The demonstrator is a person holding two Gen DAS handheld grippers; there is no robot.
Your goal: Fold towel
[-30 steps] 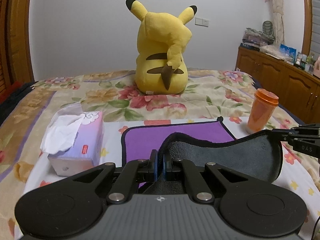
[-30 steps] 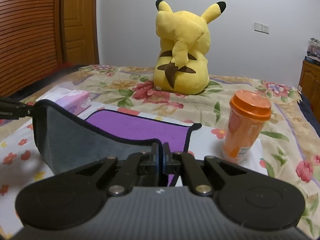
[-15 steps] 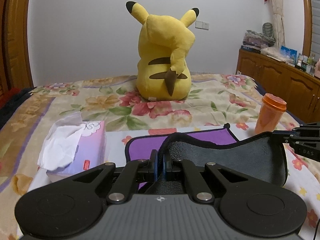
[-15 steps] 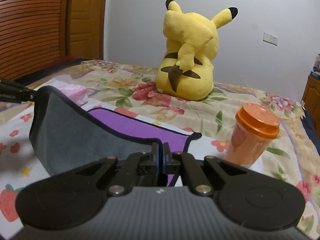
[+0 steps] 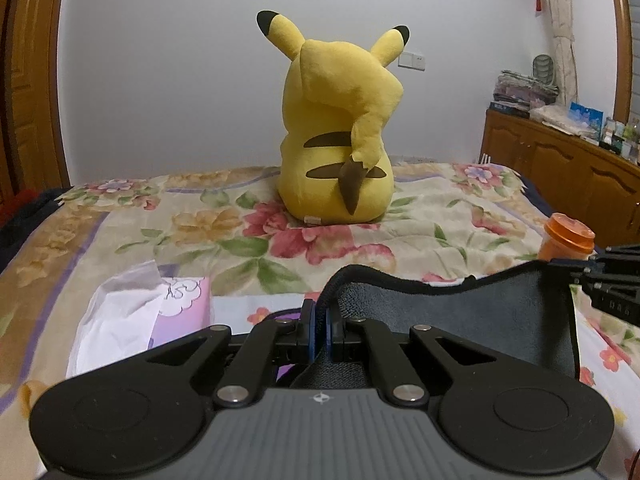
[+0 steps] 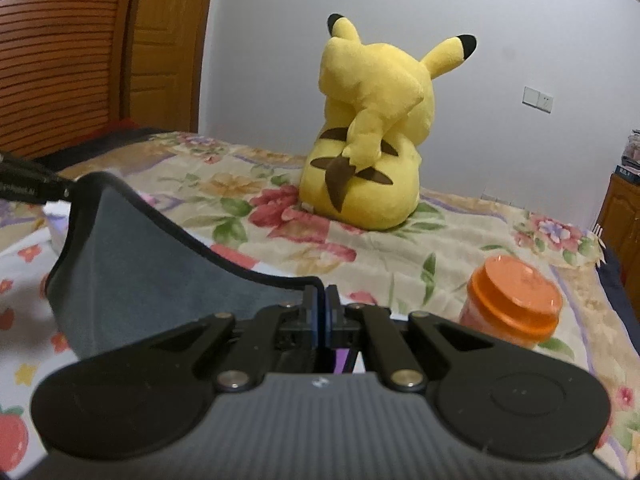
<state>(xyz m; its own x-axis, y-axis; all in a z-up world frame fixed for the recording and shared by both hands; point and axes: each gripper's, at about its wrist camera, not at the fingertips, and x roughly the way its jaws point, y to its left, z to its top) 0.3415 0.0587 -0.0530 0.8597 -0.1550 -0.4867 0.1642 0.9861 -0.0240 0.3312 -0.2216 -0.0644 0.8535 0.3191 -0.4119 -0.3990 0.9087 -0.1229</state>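
Observation:
The towel (image 5: 460, 316) has a grey underside, a purple top and a black hem. It hangs lifted between both grippers above the bed. My left gripper (image 5: 320, 320) is shut on one near corner. My right gripper (image 6: 323, 308) is shut on the other near corner; the grey side of the towel (image 6: 132, 264) sags leftward from it. The right gripper also shows at the right edge of the left wrist view (image 5: 600, 276), and the left gripper at the left edge of the right wrist view (image 6: 28, 184). Only a sliver of purple shows under the jaws.
A yellow plush toy (image 5: 338, 140) sits at the far middle of the floral bedspread (image 5: 420, 216). A tissue box (image 5: 136, 320) lies to the left, an orange-lidded cup (image 6: 512, 308) to the right. A wooden cabinet (image 5: 568, 176) stands right, a wooden door (image 6: 160, 48) left.
Both grippers have risen and moved forward with the towel's near edge. The flat purple part has dropped out of sight below them, and the plush toy looks closer.

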